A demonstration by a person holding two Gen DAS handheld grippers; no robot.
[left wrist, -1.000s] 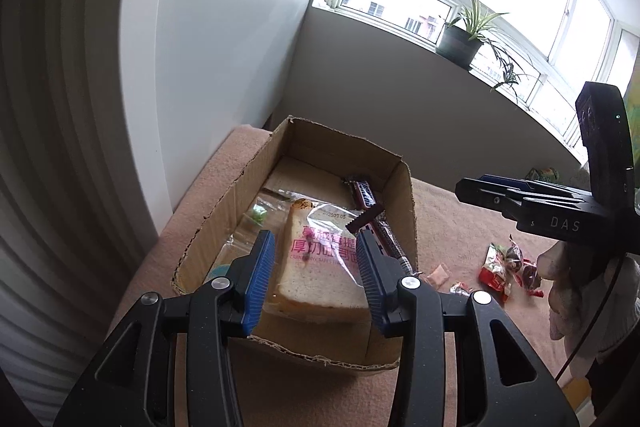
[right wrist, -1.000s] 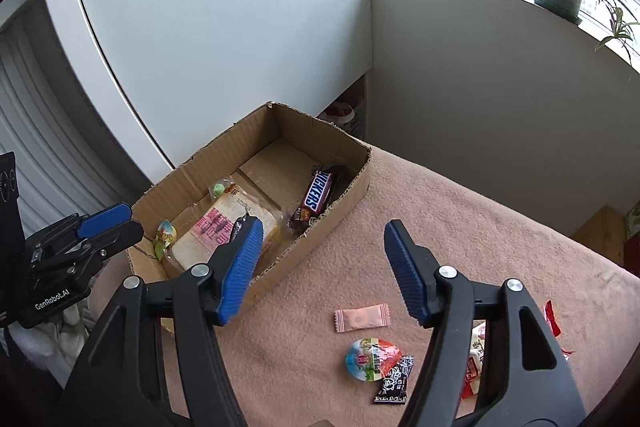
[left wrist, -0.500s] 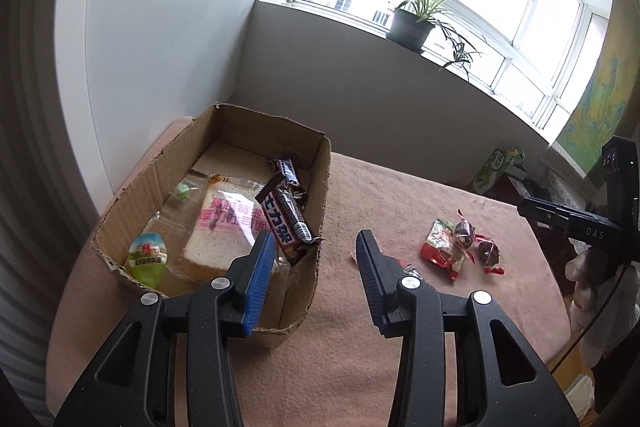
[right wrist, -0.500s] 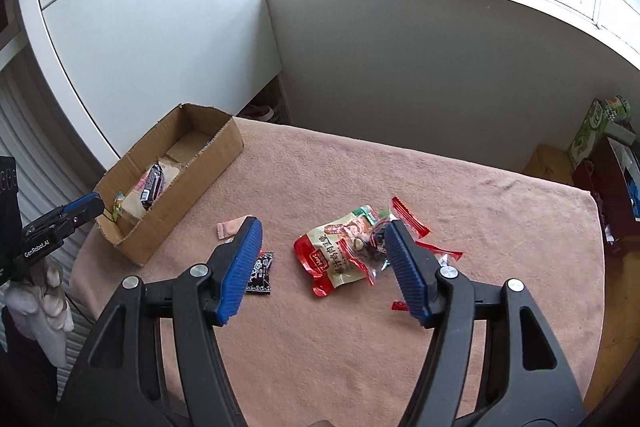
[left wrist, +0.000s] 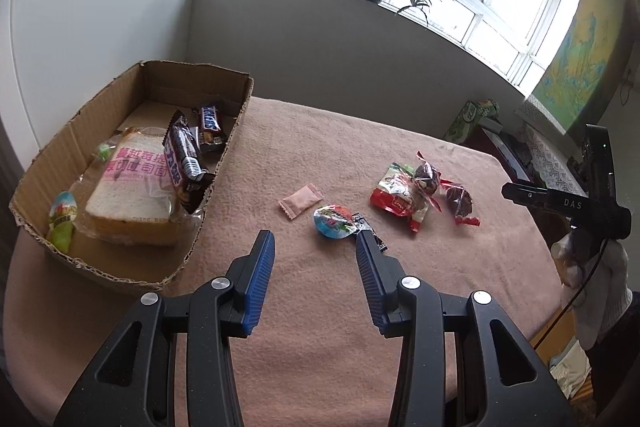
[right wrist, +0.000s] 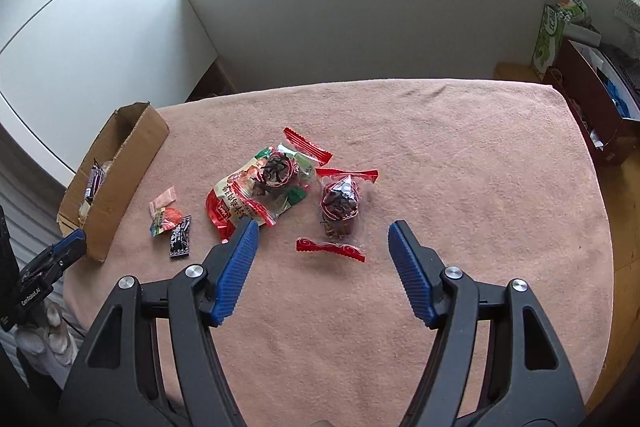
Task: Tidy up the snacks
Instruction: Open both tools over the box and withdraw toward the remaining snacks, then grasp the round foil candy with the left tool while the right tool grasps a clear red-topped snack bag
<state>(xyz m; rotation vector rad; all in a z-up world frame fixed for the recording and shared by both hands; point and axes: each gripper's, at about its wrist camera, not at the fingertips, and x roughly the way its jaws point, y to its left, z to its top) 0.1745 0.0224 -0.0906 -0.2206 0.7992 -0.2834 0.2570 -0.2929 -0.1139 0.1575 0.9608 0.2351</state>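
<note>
Left wrist view: the cardboard box (left wrist: 132,163) at the table's (left wrist: 312,347) left edge already holds bread and chocolate bars. Several snack packets (right wrist: 256,195) remain loose mid-table. The left gripper (left wrist: 310,247) is apart and empty; the right gripper (right wrist: 322,231), just widening, holds nothing.

**Reds and Blues on Pink**

The counter (right wrist: 440,155) wears dusty pink cloth. The cardboard box (left wrist: 120,99) is plain brown. A red-and-white snack bag (right wrist: 240,199) lies beside a pale pink sachet (left wrist: 301,202). Each black hand-held gripper (right wrist: 322,239) carries ribbed blue pads (right wrist: 408,267).
</note>
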